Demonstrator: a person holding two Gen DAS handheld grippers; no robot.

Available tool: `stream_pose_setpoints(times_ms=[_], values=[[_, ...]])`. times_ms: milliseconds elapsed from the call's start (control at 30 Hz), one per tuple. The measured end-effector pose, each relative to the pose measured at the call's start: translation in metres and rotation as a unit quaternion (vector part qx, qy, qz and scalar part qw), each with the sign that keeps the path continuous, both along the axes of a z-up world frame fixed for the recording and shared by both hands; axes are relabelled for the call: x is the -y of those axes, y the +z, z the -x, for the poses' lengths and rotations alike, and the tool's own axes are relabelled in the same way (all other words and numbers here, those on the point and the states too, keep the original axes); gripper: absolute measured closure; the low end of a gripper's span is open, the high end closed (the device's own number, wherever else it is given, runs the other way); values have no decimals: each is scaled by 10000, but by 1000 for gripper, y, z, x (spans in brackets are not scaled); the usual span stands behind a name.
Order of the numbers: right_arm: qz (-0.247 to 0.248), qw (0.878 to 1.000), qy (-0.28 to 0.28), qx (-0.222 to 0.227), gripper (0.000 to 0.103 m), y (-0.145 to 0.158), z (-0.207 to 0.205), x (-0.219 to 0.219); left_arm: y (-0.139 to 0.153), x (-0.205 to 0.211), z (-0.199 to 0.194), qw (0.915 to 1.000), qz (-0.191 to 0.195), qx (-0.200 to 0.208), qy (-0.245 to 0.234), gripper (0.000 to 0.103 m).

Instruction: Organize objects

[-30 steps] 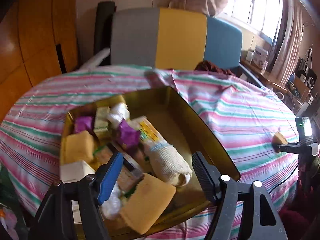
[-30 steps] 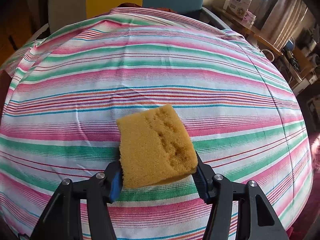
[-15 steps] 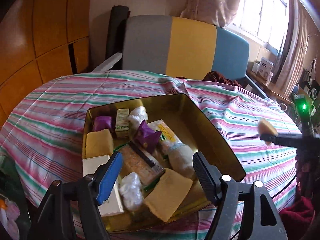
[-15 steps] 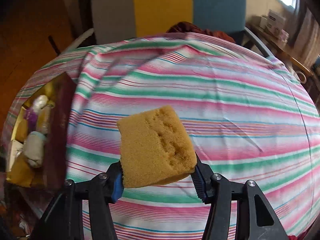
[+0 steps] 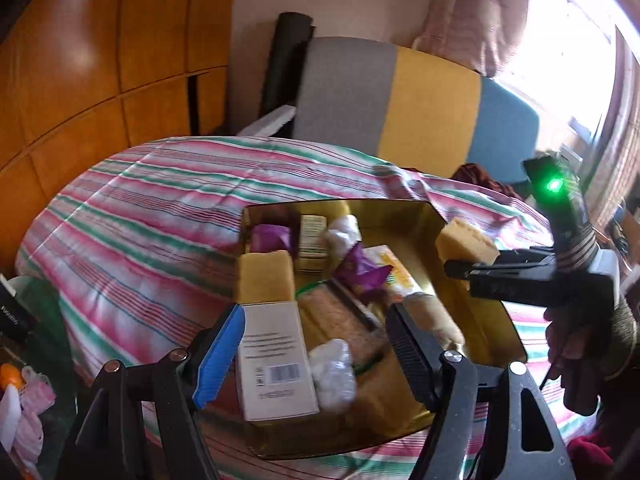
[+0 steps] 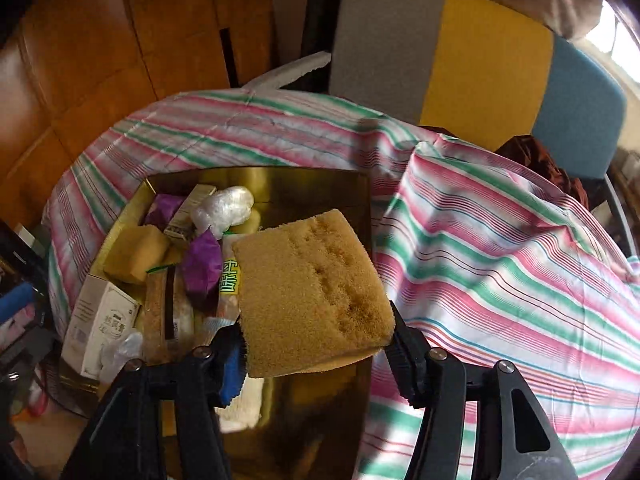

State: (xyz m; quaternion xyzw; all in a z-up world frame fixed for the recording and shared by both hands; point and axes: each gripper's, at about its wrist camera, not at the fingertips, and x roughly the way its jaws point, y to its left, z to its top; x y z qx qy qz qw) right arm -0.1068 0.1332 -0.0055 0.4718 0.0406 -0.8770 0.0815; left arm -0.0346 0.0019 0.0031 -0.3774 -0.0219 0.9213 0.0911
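A tan sponge (image 6: 312, 288) sits between the pads of my right gripper (image 6: 316, 340), whose jaws are opening slightly while still touching it. It hangs over the right half of the open gold tin box (image 6: 352, 184). In the left wrist view that sponge (image 5: 464, 240) and the right gripper (image 5: 460, 270) come in from the right over the box rim (image 5: 420, 216). My left gripper (image 5: 314, 332) is open above the box's near end, holding nothing. Inside lie a white carton (image 5: 272, 360), another sponge (image 5: 264, 276), purple packets (image 5: 360, 268) and a plastic wad (image 5: 332, 368).
The box rests on a round table under a striped cloth (image 5: 140, 216). A grey, yellow and blue chair (image 5: 420, 100) stands behind it, beside wooden panels (image 5: 100, 60). Clutter (image 5: 24, 392) sits low at the left. A person's hand (image 5: 568, 340) holds the right gripper.
My right gripper has carried the sponge left, from over bare cloth to above the box. The left gripper has pulled back a little, so more of the box shows.
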Motion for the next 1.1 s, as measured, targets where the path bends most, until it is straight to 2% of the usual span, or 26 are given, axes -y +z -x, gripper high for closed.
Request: stream_pose_setpoints(times_ms=[133, 233, 333, 500, 633, 833, 967, 1100], values=[[-317, 9994, 5, 171, 40, -21, 13, 10, -1, 5, 1, 9999, 64, -23, 144, 29], [-308, 9990, 94, 312, 28, -30, 12, 15, 1, 5, 1, 9997, 120, -70, 216, 29], [-271, 9992, 95, 262, 23, -32, 8, 16, 2, 3, 0, 9992, 232, -131, 288, 29], [-108, 9997, 105, 169, 4, -29, -4, 19, 6, 1, -4, 9978, 363, -224, 511, 29], [-81, 9999, 0, -93, 2, -21, -23, 19, 12, -1, -11, 9952, 513, -368, 744, 29], [125, 9966, -541, -611, 0, -8, -64, 5, 22, -9, -29, 9938, 521, -628, 759, 29], [355, 9916, -858, -899, 0, -1, -95, -5, 25, -14, -38, 9953, 340, -624, 655, 29], [411, 9897, -870, -1061, 0, 2, -116, -7, 26, -20, -45, 9956, 334, -627, 613, 31]])
